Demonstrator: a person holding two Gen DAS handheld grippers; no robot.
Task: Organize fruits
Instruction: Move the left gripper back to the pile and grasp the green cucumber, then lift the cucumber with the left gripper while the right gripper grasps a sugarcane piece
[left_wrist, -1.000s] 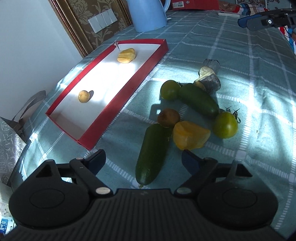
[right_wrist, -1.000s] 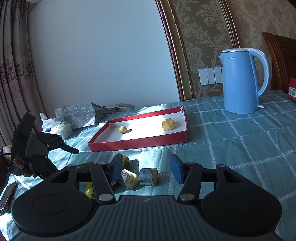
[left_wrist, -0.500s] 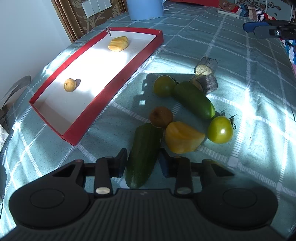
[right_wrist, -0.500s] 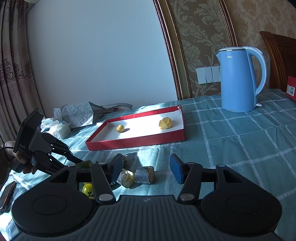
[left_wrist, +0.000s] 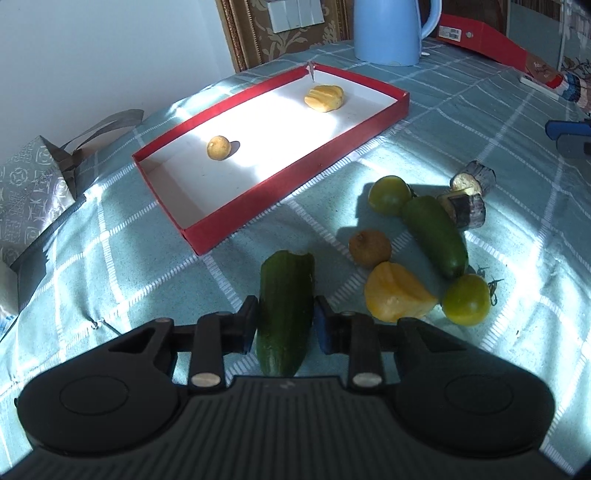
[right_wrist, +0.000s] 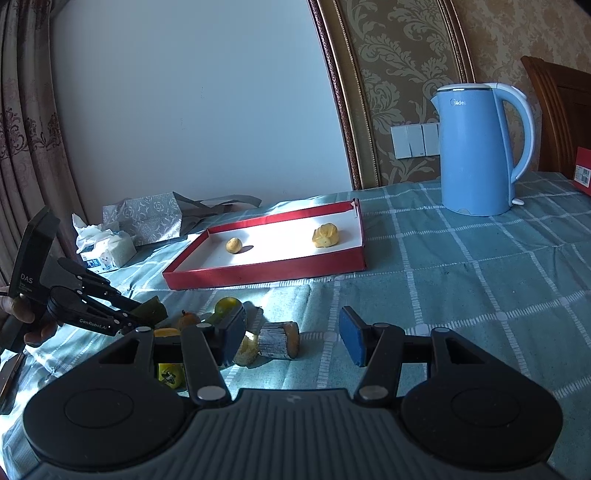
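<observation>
Only the left wrist view shows the left gripper (left_wrist: 285, 325) clamping the near cucumber (left_wrist: 286, 306); right gripper (right_wrist: 291, 334) half-open, empty, with the blue kettle (right_wrist: 478, 147) far right on the bench (right_wrist: 461, 295).

Dark green cucumber (left_wrist: 284, 310) gripped between jaws, apparently lifted, its cut end toward the red tray (left_wrist: 295, 181)

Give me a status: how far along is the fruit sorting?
Early. Done: two yellow pieces, a small round fruit and a ridged chunk, lie in the red tray. In hand: the left gripper is shut on a cucumber. Left on the tablecloth: second cucumber, two green tomatoes, brown fruit, yellow piece, two cut chunks. The right gripper is open, holding nothing.
</observation>
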